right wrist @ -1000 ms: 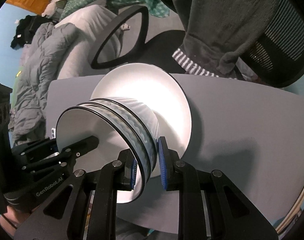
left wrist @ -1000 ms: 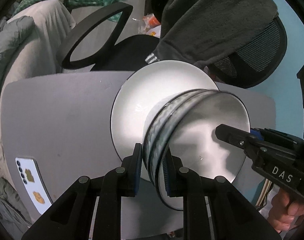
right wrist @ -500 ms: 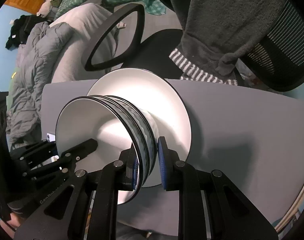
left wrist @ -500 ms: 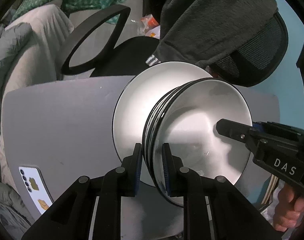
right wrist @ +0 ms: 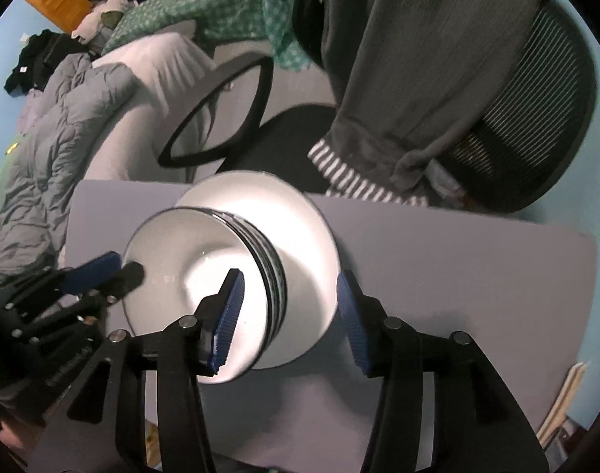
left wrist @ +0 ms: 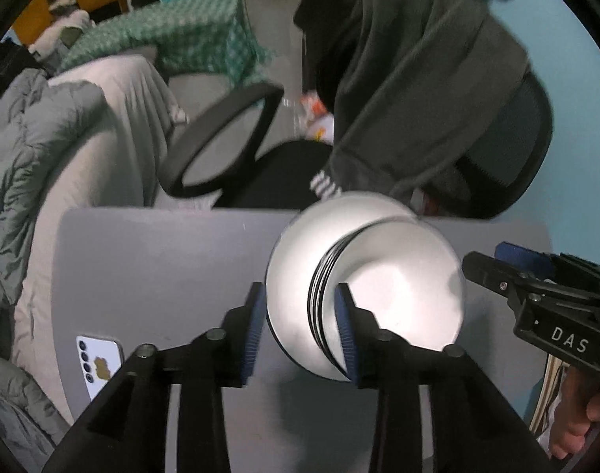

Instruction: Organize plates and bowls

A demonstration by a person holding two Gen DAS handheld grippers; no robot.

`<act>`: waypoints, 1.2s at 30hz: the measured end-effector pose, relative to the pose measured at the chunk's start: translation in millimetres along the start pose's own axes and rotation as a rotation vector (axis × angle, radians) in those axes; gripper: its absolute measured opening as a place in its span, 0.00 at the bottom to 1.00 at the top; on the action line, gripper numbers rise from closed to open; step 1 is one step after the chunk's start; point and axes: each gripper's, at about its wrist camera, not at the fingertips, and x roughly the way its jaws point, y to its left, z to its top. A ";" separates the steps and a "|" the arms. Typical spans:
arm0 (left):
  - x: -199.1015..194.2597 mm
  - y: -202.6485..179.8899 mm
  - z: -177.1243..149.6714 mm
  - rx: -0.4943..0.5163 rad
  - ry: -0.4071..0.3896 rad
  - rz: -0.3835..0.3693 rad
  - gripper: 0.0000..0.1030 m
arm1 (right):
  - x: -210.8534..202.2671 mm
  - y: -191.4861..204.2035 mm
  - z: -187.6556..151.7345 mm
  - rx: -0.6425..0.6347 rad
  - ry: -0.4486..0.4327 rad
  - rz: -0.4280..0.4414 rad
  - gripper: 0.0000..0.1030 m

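— Both claws gripped the bowl rim a second ago; what differs in the left wrist view?

— Left claw [left wrist: 300,319] has let go: its jaws are opening, blue ribbed pads standing clear on either side of the rim, and the view sits higher, showing more of the room. The stack of bowls [left wrist: 394,299], white and glossy with dark banded rims, rests on one white plate [left wrist: 296,268] on the grey matte surface [left wrist: 162,268]. I count about three rims, though blur makes that uncertain. One phone [left wrist: 99,366] lies at the near left. The right claw [left wrist: 493,268] shows at the bowls' right edge.

— And the right wrist view?

— Right claw [right wrist: 290,313] is opening too, the bowl rim between its pads but untouched. Bowls [right wrist: 189,260] sit nested on the round plate [right wrist: 307,244], towards the far left of the surface [right wrist: 457,276]. One black mesh office chair [right wrist: 528,126], draped with a grey fleece garment [right wrist: 410,79], stands beyond the far edge.
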 end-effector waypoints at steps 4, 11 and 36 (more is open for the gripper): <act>-33.5 2.8 -2.9 -0.006 -0.095 -0.031 0.38 | -25.5 -1.4 -3.4 -0.014 -0.063 -0.031 0.53; -80.8 10.5 -17.7 -0.025 -0.205 -0.070 0.45 | -69.9 -3.3 -20.1 -0.019 -0.158 -0.062 0.58; -164.8 9.5 -82.5 -0.067 -0.356 0.011 0.77 | -139.3 13.5 -84.2 0.002 -0.299 -0.109 0.63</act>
